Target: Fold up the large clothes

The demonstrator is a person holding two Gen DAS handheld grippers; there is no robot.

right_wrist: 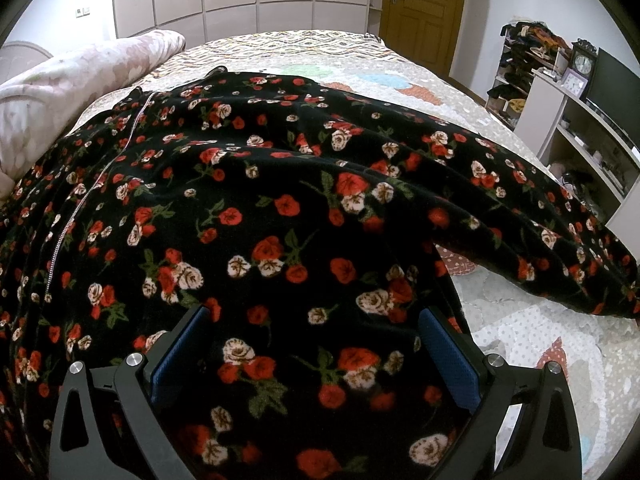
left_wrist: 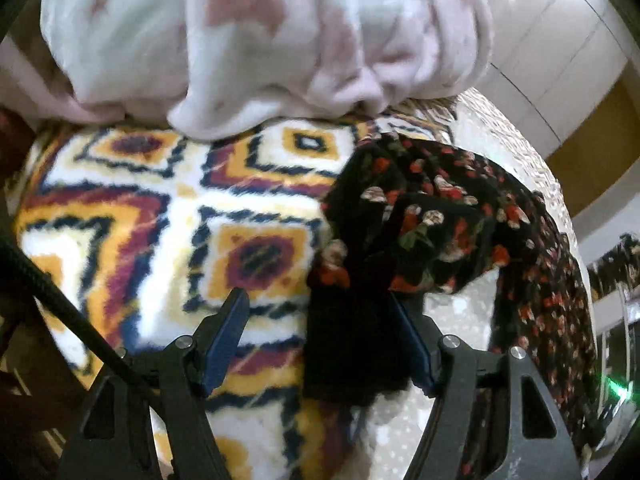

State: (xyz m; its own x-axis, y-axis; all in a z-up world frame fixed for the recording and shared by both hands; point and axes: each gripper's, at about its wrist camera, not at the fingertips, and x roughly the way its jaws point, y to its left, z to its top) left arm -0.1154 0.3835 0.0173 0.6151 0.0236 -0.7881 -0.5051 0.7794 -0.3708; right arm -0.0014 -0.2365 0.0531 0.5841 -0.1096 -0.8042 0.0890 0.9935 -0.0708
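A black dress with red and white roses and a silver zip lies spread across the bed; one sleeve reaches to the right. My right gripper is open, its blue pads on either side of the dress fabric near the front edge. In the left wrist view my left gripper is open; a bunched fold of the same dress drapes over its right finger, and the left finger stands over a patterned blanket.
A yellow, maroon and white geometric blanket lies under the left gripper, with a pale pink pillow or duvet behind it. The quilted bedspread shows at the right. White shelves stand beside the bed.
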